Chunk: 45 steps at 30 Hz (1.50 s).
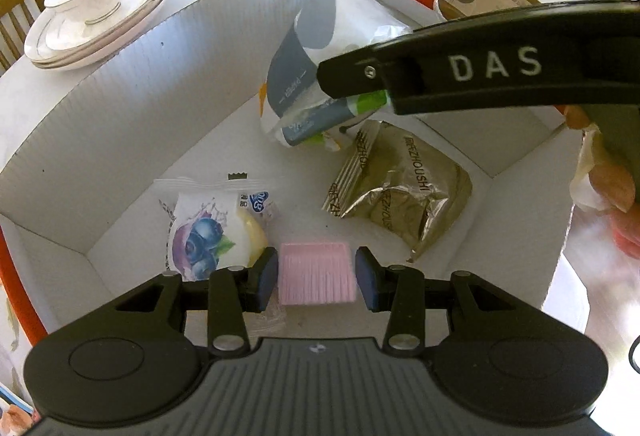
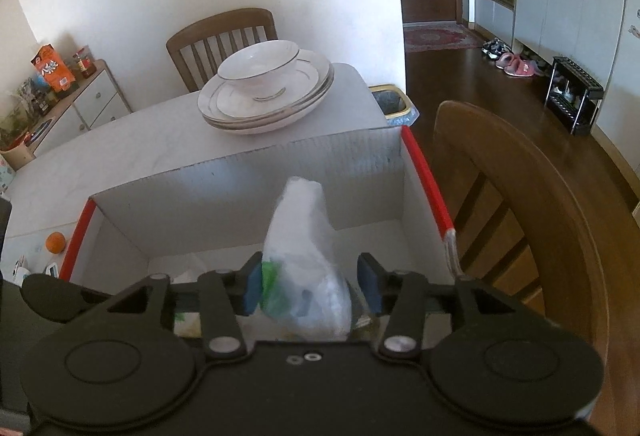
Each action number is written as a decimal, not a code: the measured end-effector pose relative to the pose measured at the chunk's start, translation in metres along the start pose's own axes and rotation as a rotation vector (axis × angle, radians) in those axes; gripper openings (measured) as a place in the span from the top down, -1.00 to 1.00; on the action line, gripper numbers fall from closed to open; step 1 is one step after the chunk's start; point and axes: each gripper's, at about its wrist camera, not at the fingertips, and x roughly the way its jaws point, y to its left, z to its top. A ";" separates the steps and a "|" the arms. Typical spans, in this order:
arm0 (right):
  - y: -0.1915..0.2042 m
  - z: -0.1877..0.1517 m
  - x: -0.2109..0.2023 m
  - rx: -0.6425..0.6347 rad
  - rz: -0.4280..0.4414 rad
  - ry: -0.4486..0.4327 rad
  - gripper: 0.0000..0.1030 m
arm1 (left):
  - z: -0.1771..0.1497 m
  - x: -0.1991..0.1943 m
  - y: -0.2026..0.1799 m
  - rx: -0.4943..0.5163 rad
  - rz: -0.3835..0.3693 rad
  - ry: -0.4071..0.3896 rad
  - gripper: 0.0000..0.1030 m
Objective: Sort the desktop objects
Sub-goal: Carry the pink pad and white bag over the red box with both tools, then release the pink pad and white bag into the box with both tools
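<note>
Your left tool [image 1: 316, 278] points steeply down, pads apart beside the pink pack [image 1: 317, 273], its near edge hidden. Your right tool [image 2: 308, 284] stands loose around the plastic bag [image 2: 306, 256], contents unclear.

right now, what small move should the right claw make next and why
Probably lift the right claw straight up out of the white box: the plastic bag between its pads shows a gap at one pad and seems to rest on the box floor, so it looks released.
</note>
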 end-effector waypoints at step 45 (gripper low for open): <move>0.083 -0.026 -0.099 -0.077 0.088 -0.181 -0.88 | -0.105 -0.153 0.023 -0.088 0.094 -0.446 -0.39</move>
